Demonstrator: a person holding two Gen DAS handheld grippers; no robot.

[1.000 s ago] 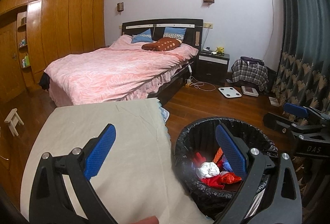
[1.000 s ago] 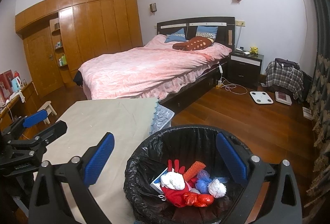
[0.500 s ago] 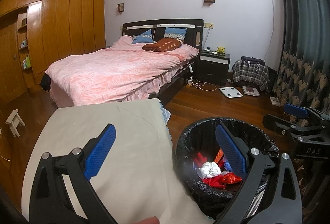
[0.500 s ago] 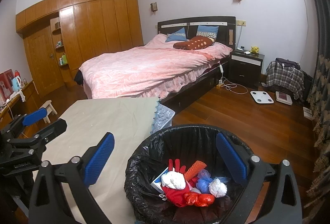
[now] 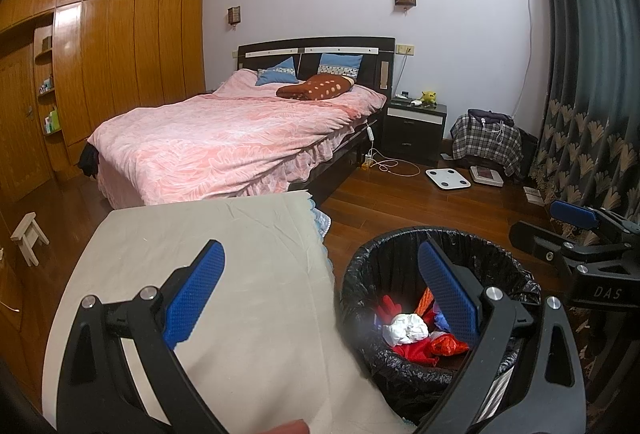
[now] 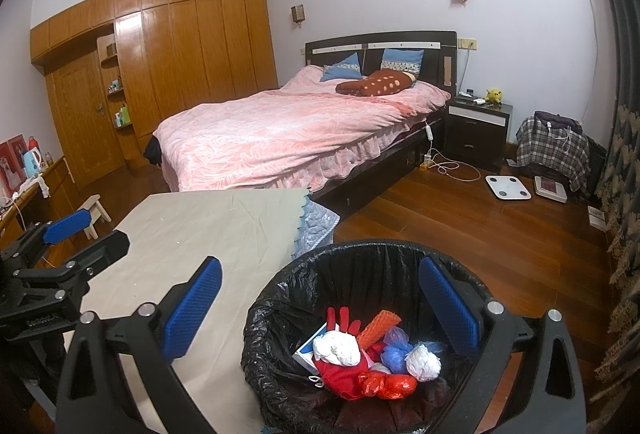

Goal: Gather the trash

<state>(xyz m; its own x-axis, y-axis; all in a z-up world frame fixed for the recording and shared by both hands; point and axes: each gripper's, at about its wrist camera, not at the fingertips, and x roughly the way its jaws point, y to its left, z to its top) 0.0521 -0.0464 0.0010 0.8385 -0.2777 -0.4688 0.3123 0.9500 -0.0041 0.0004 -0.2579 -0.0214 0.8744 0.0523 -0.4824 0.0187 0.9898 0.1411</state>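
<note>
Barely anything shifted since a second ago — both grippers hover in same spots, trash pile unchanged. Left gripper [image 5: 320, 294] over edge of beige-covered table [image 5: 208, 254], fingers spread wide, nothing between them. Right gripper [image 6: 320, 298] above black-lined trash bin [image 6: 280, 298], fingers spread too, holding nothing. Bin on wooden floor [image 6: 500, 234] just beside table — inside: red glove [image 6: 340, 320], crumpled white paper [image 6: 335, 350], orange netting [image 6: 378, 324], blue bag [image 6: 394, 354], red plastic [image 6: 386, 384]. Pink bed [image 6: 288, 130] behind.
</note>
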